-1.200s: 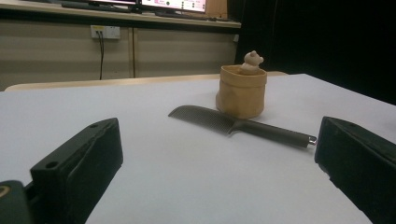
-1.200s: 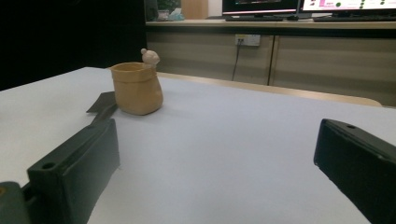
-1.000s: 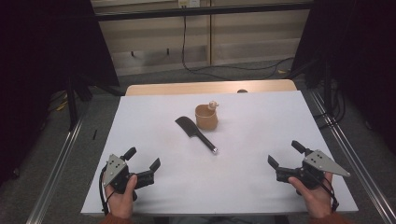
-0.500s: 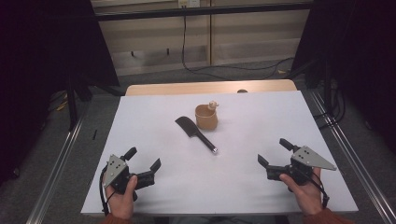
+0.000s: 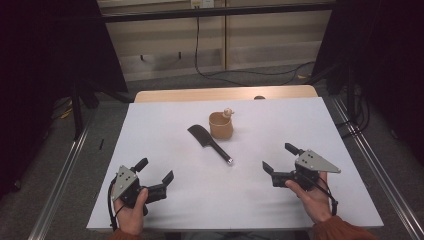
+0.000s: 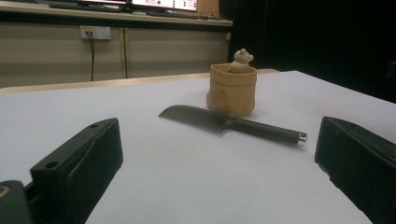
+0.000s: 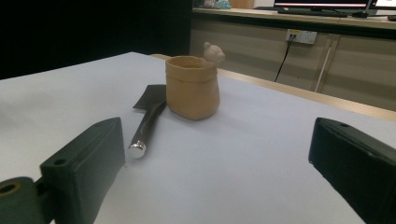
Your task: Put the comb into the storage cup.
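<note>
A black cleaver-shaped knife (image 5: 209,141) lies flat near the middle of the white table (image 5: 165,120), its silver-capped handle end toward me. Just behind it stands a tan cup (image 5: 221,125) with a small bear figure (image 5: 228,112) on its rim. The knife (image 6: 224,123) and cup (image 6: 232,89) show ahead in the left gripper view, and the knife (image 7: 148,119) and cup (image 7: 192,87) in the right gripper view. My left gripper (image 5: 155,170) rests open at the near left, nothing between its jaws. At the near right my right gripper (image 5: 279,157) is open and holds nothing.
The table's far wooden edge (image 5: 225,94) runs behind the cup. Metal rails (image 5: 60,185) flank both sides of the table. Cables (image 5: 210,70) lie on the floor beyond, before a beige wall.
The right gripper has moved left and slightly forward across the table toward the knife. The left gripper, knife and cup have stayed where they were.
</note>
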The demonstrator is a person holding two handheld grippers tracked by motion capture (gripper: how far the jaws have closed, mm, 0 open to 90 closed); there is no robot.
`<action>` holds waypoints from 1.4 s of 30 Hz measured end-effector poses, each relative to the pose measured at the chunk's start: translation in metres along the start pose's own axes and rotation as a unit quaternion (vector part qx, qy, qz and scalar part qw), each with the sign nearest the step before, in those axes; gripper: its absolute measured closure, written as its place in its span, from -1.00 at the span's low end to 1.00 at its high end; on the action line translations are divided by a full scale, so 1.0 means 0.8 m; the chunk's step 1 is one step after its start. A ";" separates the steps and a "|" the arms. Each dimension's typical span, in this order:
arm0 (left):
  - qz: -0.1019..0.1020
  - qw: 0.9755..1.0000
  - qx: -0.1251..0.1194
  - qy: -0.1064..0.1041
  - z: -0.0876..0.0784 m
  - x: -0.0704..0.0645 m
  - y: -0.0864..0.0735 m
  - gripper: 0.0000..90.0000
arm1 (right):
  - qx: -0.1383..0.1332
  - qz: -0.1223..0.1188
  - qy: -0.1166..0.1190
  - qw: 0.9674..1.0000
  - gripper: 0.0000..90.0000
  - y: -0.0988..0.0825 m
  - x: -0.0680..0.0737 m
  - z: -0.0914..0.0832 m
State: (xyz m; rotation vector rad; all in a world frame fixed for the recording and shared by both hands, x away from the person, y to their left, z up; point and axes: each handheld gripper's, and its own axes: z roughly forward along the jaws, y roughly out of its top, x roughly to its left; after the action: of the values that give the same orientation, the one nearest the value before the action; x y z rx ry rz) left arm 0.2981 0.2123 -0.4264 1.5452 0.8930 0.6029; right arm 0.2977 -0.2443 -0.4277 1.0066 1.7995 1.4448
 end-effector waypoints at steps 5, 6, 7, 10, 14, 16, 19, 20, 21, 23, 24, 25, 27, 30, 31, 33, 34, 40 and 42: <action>-0.003 1.000 -0.003 0.002 -0.001 0.001 0.000 -0.98 | 0.007 0.004 0.010 1.000 -0.91 0.002 0.001 0.014; -0.001 1.000 -0.002 0.001 0.000 0.001 0.000 -0.98 | 0.008 0.005 0.011 1.000 -0.91 0.003 0.001 0.016; -0.001 1.000 -0.002 0.001 0.000 0.001 0.000 -0.98 | 0.008 0.005 0.011 1.000 -0.91 0.003 0.001 0.016; 0.000 1.000 -0.004 0.000 -0.001 0.000 0.001 -0.98 | 0.012 0.001 0.014 1.000 -0.91 0.005 0.002 0.026; -0.001 1.000 -0.003 0.000 0.000 0.001 0.000 -0.98 | 0.011 0.006 0.021 1.000 -0.92 0.009 0.003 0.033; -0.002 1.000 -0.004 -0.001 0.000 0.001 0.000 -0.98 | 0.012 0.008 0.022 1.000 -0.92 0.010 0.004 0.035; -0.001 1.000 -0.002 -0.004 0.000 0.000 0.000 -0.98 | 0.017 0.010 0.028 0.999 -0.92 0.015 0.004 0.043; -0.002 1.000 -0.001 -0.006 0.000 0.001 0.000 -0.98 | 0.020 0.008 0.030 0.999 -0.93 0.017 0.005 0.046; -0.003 1.000 -0.001 -0.006 0.001 0.001 0.000 -0.98 | 0.022 0.005 0.030 0.999 -0.93 0.019 0.006 0.049; -0.004 1.000 -0.001 -0.004 0.001 0.001 0.000 -0.98 | 0.027 -0.001 0.035 0.999 -0.93 0.021 0.008 0.054; 0.002 1.000 0.000 -0.002 0.000 0.001 0.000 -0.98 | 0.029 0.001 0.037 0.999 -0.93 0.023 0.009 0.057; 0.001 1.000 -0.001 -0.003 0.000 0.001 0.000 -0.98 | 0.030 0.004 0.042 0.999 -0.93 0.024 0.009 0.061; 0.002 1.000 -0.001 -0.004 0.000 0.000 0.000 -0.98 | 0.029 0.005 0.045 0.999 -0.93 0.027 0.011 0.067; 0.000 1.000 -0.001 -0.005 0.000 0.001 0.001 -0.97 | 0.040 0.010 0.051 0.998 -0.93 0.031 0.011 0.077; 0.000 1.000 -0.001 -0.005 0.000 0.001 0.001 -0.98 | 0.040 0.010 0.051 0.998 -0.93 0.031 0.011 0.077; -0.003 1.000 0.000 -0.008 -0.001 0.000 0.001 -0.98 | 0.049 0.040 0.067 0.996 -0.88 0.034 0.009 0.085; 0.000 1.000 -0.001 -0.007 -0.002 0.000 0.001 -0.98 | 0.058 0.032 0.061 0.996 -0.89 0.036 0.009 0.089; -0.002 1.000 0.001 -0.007 -0.001 0.001 0.001 -0.98 | 0.086 0.009 0.056 0.995 -0.86 0.044 0.011 0.108; 0.000 1.000 0.002 -0.008 -0.001 0.001 0.001 -0.98 | 0.093 0.002 0.054 0.994 -0.87 0.046 0.013 0.114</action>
State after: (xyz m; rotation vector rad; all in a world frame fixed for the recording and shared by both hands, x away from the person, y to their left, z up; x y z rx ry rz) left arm 0.2977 0.2133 -0.4254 1.5503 0.8831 0.5885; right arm 0.3753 -0.1845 -0.4117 1.0417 2.0424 1.3761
